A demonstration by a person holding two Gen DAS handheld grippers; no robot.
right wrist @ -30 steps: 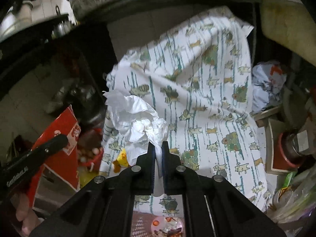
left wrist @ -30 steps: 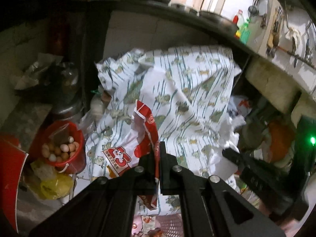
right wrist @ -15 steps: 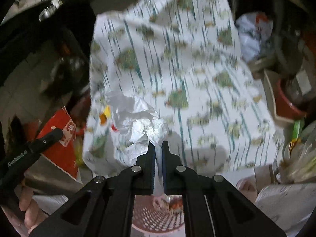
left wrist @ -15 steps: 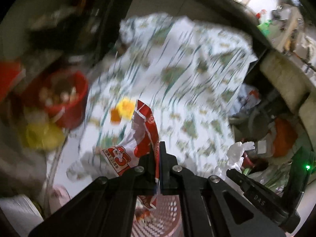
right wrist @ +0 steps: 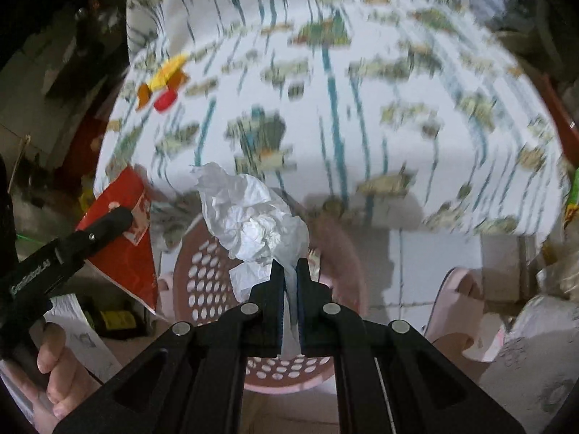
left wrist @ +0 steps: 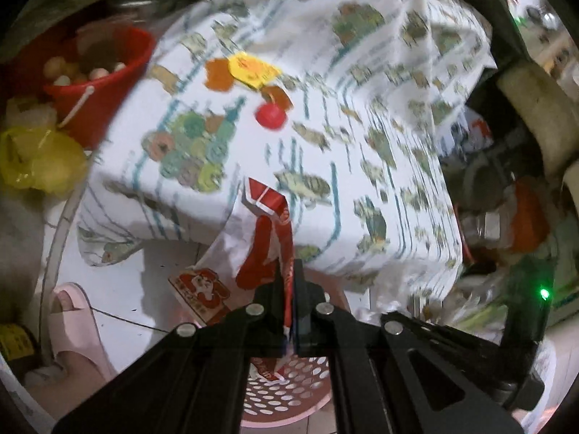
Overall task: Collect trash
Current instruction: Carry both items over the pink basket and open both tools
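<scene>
My left gripper [left wrist: 287,271] is shut on a red and white snack wrapper [left wrist: 253,249] and holds it above a pink perforated basket [left wrist: 286,394] on the floor. My right gripper [right wrist: 289,271] is shut on a crumpled white tissue [right wrist: 253,217] above the same basket [right wrist: 202,282]. The left gripper and its wrapper [right wrist: 123,238] show at the left of the right wrist view. A yellow wrapper [left wrist: 253,68], orange scraps [left wrist: 217,74] and a red cap [left wrist: 270,115] lie on the patterned tablecloth [left wrist: 362,126].
A red bucket [left wrist: 108,72] with eggs and a yellow bag [left wrist: 39,159] stand left of the table. A pink slipper [left wrist: 76,329] lies on the white floor. Cluttered pots and bags [left wrist: 506,217] fill the right side.
Both grippers have tilted down and pulled back from the table toward the floor. The pink basket has come into full view under them. Each still holds its trash.
</scene>
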